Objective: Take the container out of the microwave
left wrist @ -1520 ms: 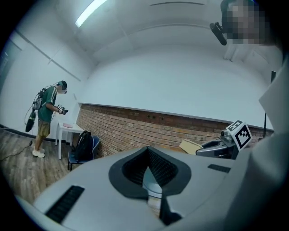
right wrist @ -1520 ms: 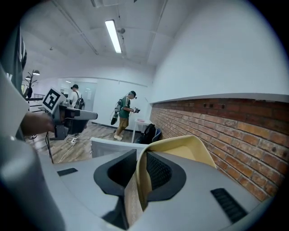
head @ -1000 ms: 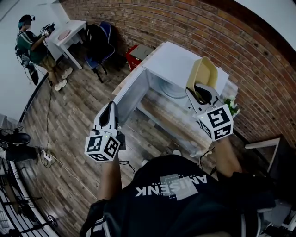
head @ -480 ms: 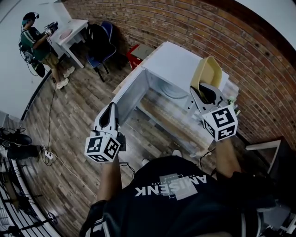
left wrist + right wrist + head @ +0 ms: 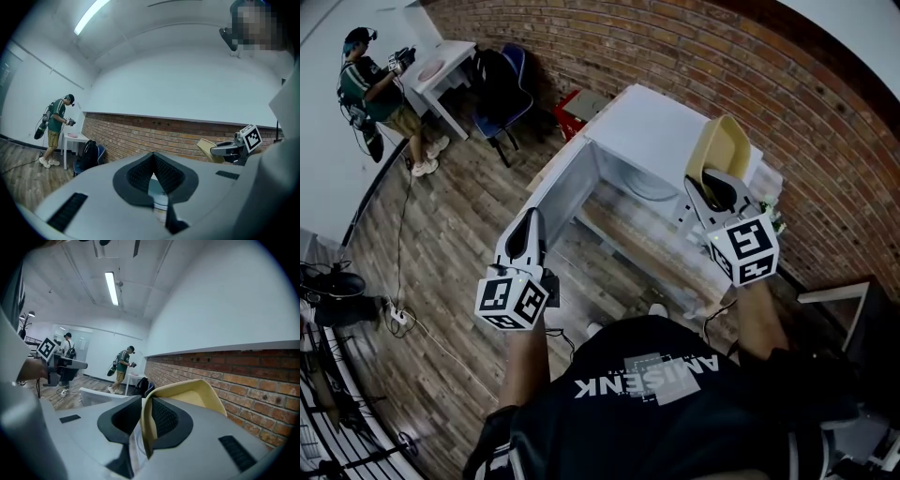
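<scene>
Change since earlier frame: the container (image 5: 719, 148) and the right hand-held gripper (image 5: 712, 190) have shifted slightly toward the brick wall (image 5: 825, 122).
Container, position: held in the air on edge, above the right end of the microwave (image 5: 661, 122), clear of its cavity.
Container, appearance: pale yellow, shallow, thin-walled, with rounded corners.
Container, contents: its inner face shows only plain yellow.
Right hand-held gripper: jaws clamped on the container's wall, one pad on each face.
Right gripper view only: the wall (image 5: 147, 425) pinched edge-on between the pads.
Left hand-held gripper (image 5: 528, 227): jaws together, nothing between them, just beside the open door (image 5: 567, 192).
Left gripper view only: the held container (image 5: 206, 147) in profile.
Microwave: white, on a wooden worktop (image 5: 628, 239); a round pale disc (image 5: 652, 183) lies in its cavity.
</scene>
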Demonstrator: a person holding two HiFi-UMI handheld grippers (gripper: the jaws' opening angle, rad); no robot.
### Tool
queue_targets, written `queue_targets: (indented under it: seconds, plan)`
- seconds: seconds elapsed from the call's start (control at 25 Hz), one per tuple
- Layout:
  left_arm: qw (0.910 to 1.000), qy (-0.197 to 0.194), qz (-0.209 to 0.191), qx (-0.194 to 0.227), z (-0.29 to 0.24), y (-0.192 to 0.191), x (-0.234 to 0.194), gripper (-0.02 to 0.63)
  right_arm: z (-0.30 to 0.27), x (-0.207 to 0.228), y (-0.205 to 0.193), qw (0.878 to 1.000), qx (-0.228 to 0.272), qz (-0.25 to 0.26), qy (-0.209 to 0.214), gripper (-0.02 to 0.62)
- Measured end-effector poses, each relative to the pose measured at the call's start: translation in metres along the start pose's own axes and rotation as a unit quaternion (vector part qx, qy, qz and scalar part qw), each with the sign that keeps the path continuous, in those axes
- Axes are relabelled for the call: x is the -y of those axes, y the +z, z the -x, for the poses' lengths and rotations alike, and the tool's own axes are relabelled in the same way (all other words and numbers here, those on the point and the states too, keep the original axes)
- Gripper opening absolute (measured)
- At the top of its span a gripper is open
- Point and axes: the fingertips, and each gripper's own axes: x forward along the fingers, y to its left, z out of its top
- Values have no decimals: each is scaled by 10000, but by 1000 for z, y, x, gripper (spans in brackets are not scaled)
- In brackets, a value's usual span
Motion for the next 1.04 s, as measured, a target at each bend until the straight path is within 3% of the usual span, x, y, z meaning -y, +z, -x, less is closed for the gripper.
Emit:
queue_targets:
  seconds: [1.04]
  plan:
    - [10000,-40,-15,26,-2,3,1,11,-7,-3,3,10000,33,-32,54,94]
